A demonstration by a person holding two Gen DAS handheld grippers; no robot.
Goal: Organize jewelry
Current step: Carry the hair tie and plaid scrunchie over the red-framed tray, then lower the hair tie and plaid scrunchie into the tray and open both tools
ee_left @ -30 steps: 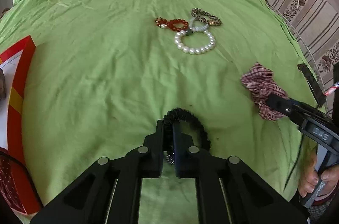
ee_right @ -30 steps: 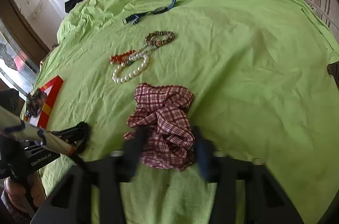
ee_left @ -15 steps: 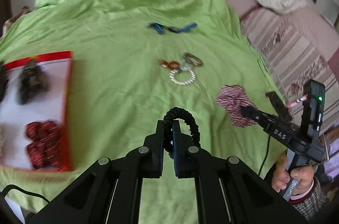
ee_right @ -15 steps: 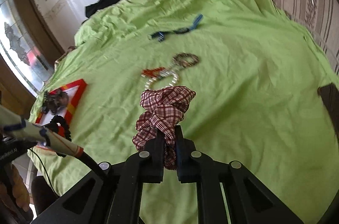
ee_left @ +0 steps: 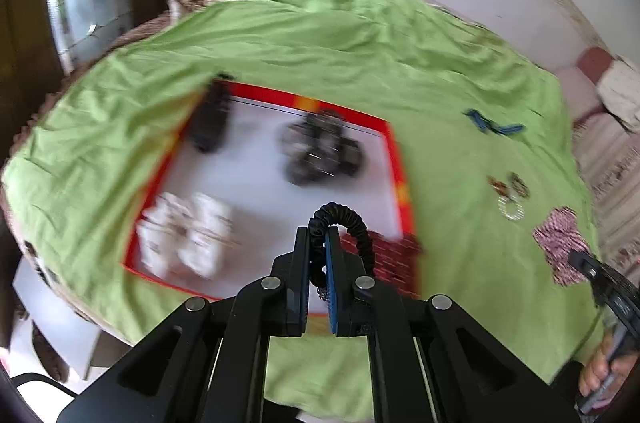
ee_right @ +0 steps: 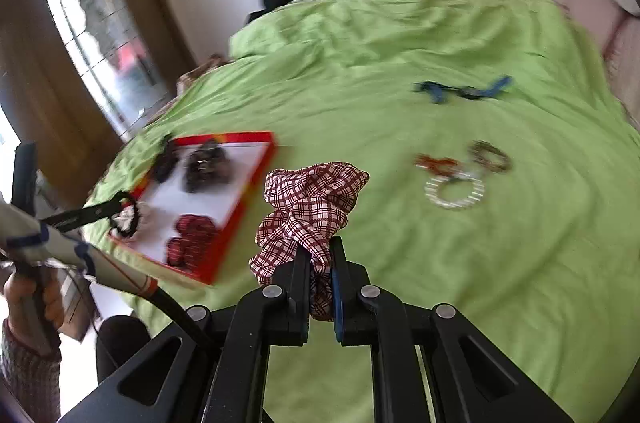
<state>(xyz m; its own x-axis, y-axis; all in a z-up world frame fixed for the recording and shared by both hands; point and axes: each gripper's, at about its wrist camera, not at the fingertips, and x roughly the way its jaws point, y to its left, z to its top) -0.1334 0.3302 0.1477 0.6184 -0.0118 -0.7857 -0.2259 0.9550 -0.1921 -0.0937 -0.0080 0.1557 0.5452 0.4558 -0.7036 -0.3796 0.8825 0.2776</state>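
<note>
**Both scrunchies lifted, tray now ahead**

Green bedspread (ee_right: 460, 283) lies below as we swing toward the red tray (ee_left: 394, 159). Our left gripper (ee_left: 318, 243) stays clamped on the black scrunchie (ee_left: 352, 223), now over the tray; our right gripper (ee_right: 320, 263) pinches the plaid scrunchie (ee_right: 312, 199), off the bed. Placing comes next.

On the red-rimmed tray (ee_left: 394, 159), bare white shows at the centre — dark clusters (ee_left: 320, 151) crowd the far side, white pieces (ee_left: 188, 235) the near-left, red ones (ee_right: 188, 239) near-right.
</note>
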